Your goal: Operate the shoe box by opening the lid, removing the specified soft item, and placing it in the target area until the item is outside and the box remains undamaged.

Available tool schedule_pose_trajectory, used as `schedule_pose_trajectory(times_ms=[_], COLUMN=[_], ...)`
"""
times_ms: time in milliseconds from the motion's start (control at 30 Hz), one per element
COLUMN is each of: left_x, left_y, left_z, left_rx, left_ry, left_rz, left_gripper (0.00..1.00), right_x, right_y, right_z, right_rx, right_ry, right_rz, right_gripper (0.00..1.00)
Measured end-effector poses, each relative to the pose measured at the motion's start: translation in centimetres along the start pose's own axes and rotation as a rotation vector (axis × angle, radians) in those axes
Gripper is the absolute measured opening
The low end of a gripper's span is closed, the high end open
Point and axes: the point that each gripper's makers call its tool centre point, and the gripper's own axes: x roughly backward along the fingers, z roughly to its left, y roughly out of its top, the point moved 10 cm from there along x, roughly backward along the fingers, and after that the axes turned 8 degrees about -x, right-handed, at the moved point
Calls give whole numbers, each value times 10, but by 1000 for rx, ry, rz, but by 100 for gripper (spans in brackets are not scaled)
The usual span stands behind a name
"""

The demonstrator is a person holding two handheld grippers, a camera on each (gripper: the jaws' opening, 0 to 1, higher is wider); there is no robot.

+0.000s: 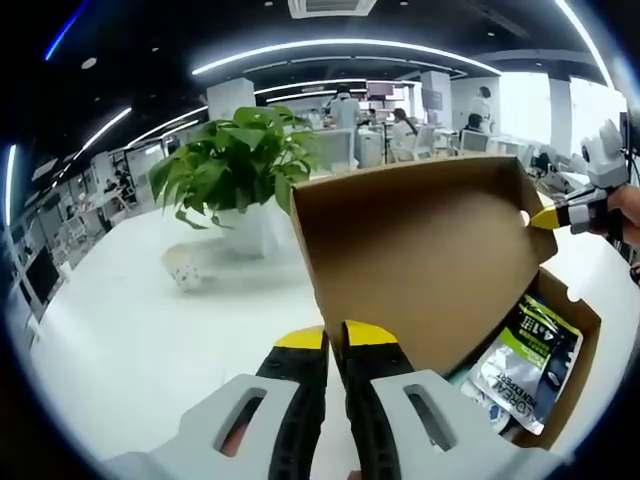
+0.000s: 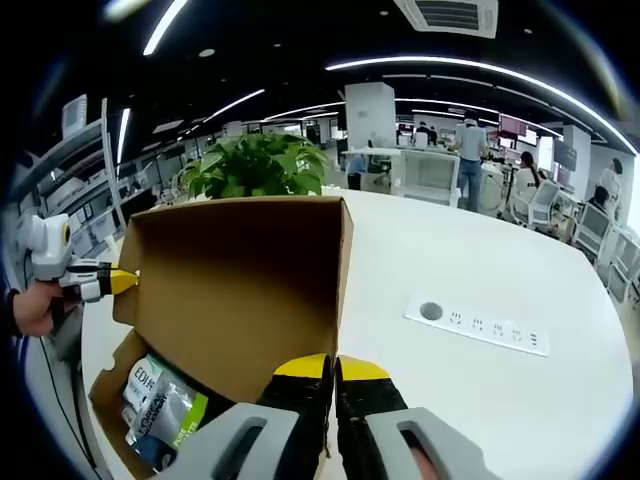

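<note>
Cardboard shoe box (image 1: 420, 260) — 1; grippers — 2

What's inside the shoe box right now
Inside the shoe box lie soft printed packets: a grey, black and green packet on top, with a blue-edged one partly under it. The raised lid and box walls hide the rest of the inside.

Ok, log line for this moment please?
stage: lid raised | left gripper: shut on lid edge | right gripper: shut on lid edge | packet: inside box
</note>
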Motion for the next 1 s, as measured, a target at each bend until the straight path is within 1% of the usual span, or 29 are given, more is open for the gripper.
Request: schedule_pose_trajectory(times_ms=[100,267,633,733,1000], left_x=[-3,-8,-18,-22,-30], left_y=[0,-1,-3,-3,-6], left_z=[1,2,3,3,5], left_rx=[0,-23,-49,-63,-66], left_ry=[-2,-6,-1,-3,-11], left_rz=[5,13,32,40,58], left_gripper=[4,4,5,5,6], right_x=[0,1,-3,-5,-13], right_y=[0,0,-1,0,-1], right_z=[1,5,6,5,3], right_rx=[-2,0,-10,-13,-29], right_ry=[2,2,-2,0,-12], right_rz=[5,12,33,38,53], right_gripper=[0,0,0,0,0])
